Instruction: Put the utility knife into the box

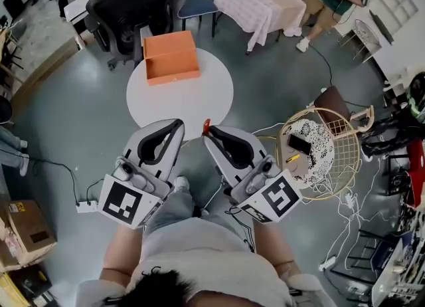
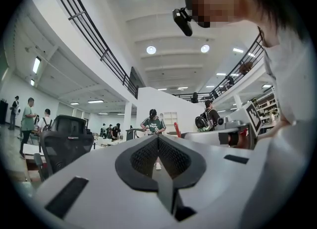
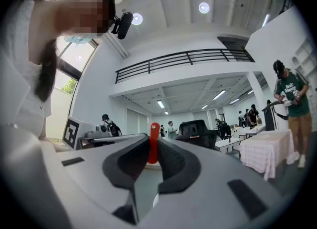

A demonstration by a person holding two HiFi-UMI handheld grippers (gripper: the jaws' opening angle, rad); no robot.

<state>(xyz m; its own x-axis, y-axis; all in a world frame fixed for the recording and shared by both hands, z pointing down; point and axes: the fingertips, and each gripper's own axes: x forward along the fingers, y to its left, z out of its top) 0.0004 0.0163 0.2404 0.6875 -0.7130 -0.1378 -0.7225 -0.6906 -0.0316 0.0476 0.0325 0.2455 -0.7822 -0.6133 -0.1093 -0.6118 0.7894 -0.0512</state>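
At 12 o'clock, box (image 1: 171,56) sits open on table (image 1: 199,103). Right gripper (image 1: 209,135) is clamped on knife (image 3: 154,143); left gripper (image 1: 178,126) is closed, empty. Risk: the knife sticks out past the jaws and could twist or slip on the reach.

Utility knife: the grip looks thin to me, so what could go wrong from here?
The right gripper pinches the utility knife only at its jaw tips, so it may twist or slip out. The box sits at the far edge of the table, so an early release could miss it.
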